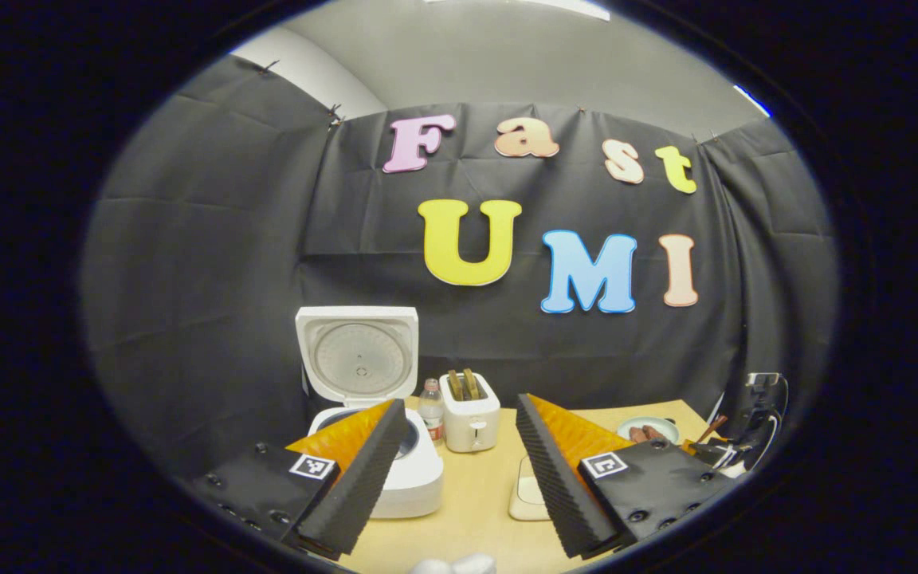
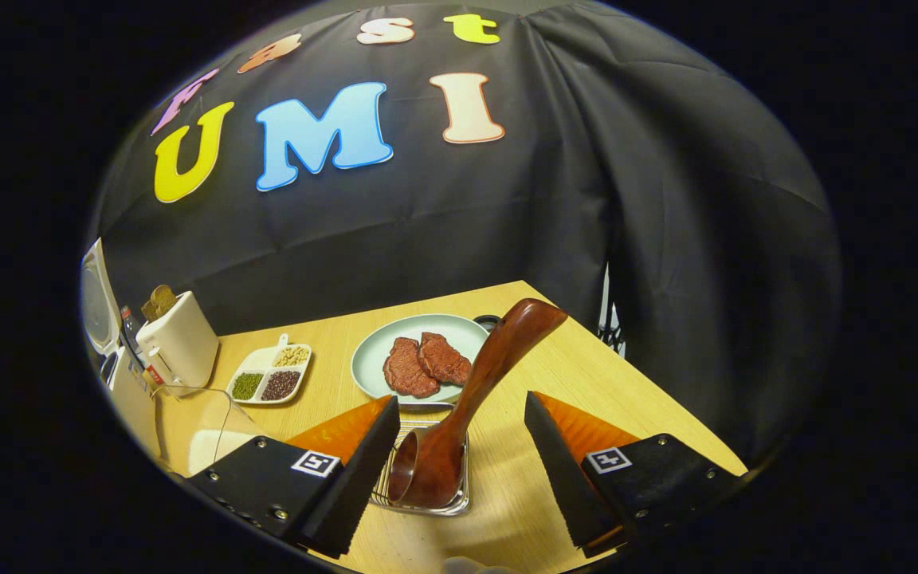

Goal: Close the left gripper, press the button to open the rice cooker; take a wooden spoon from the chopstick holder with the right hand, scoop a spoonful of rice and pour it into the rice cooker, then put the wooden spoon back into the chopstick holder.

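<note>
Spoon point(image 2: 467, 391): we are viewing it between the spread fingers of the right gripper point(image 2: 459, 470), standing in the wire holder point(image 2: 425, 501) with its bowl down and its handle leaning up, away from us and to the right, ending over the table beside the plate point(image 2: 371, 355) of meat. Neither finger is touching it; the left finger is lying just beside the bowl, the right finger standing well apart from the shaft. We are judging that the long axis is running forward and upward between the fingers, so the closing line is already crossing the shaft. Whether this is the pick-up or the return we cannot tell.

Cooker point(image 1: 395, 470): we are seeing it in the left gripper view with its lid point(image 1: 358, 351) raised, so the button step is reading as done. The left gripper point(image 1: 459, 470) is likewise spread, holding nothing, with the cooker lying behind its left finger and the toaster point(image 1: 468, 413) showing between the fingers. The right gripper is the nearer one to the spoon.
</note>
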